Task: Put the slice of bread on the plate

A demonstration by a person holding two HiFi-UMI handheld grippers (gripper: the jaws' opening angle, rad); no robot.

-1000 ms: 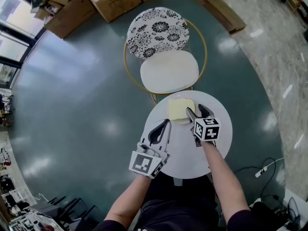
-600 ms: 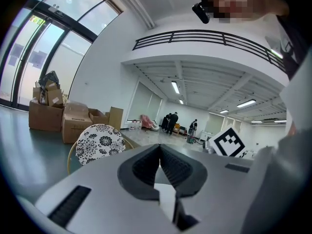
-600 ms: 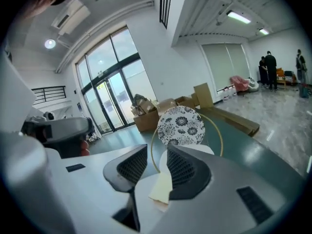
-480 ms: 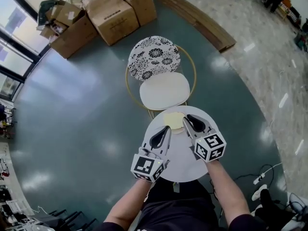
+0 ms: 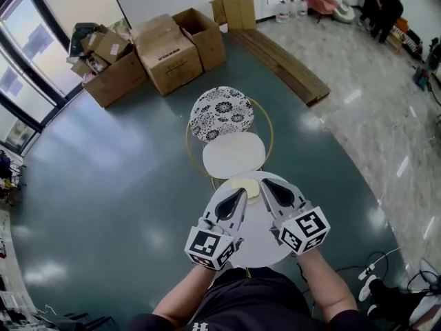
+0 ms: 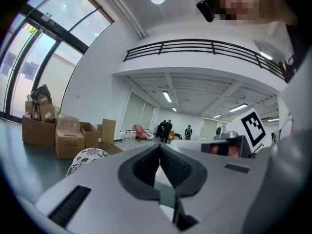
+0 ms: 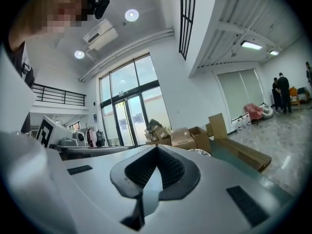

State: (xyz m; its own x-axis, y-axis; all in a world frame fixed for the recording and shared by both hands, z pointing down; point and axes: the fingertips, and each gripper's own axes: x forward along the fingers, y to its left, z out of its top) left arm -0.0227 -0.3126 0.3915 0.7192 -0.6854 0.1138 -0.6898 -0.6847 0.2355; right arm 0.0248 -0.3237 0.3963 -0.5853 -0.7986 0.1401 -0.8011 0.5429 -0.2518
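The pale yellow slice of bread (image 5: 246,187) lies on a small white plate, whose rim barely shows, at the far edge of the round white table (image 5: 256,248). Both grippers are held high above the table and point nearly level, away from me. My left gripper (image 5: 238,194) is shut with nothing in it, its tips meeting in the left gripper view (image 6: 159,146). My right gripper (image 5: 264,183) is shut and empty too, its tips together in the right gripper view (image 7: 156,147). From above, the right gripper's tip overlaps the near right edge of the bread.
Beyond the table stands a chair with a white seat (image 5: 234,154) and a black-and-white patterned back (image 5: 222,113). Cardboard boxes (image 5: 169,54) stand at the far left, wooden boards (image 5: 282,57) lie on the floor, and people (image 5: 382,5) stand far off.
Both grippers have risen off the table. The right gripper's jaws, open beside the bread a second ago, have shut empty. The bread stays on the plate.
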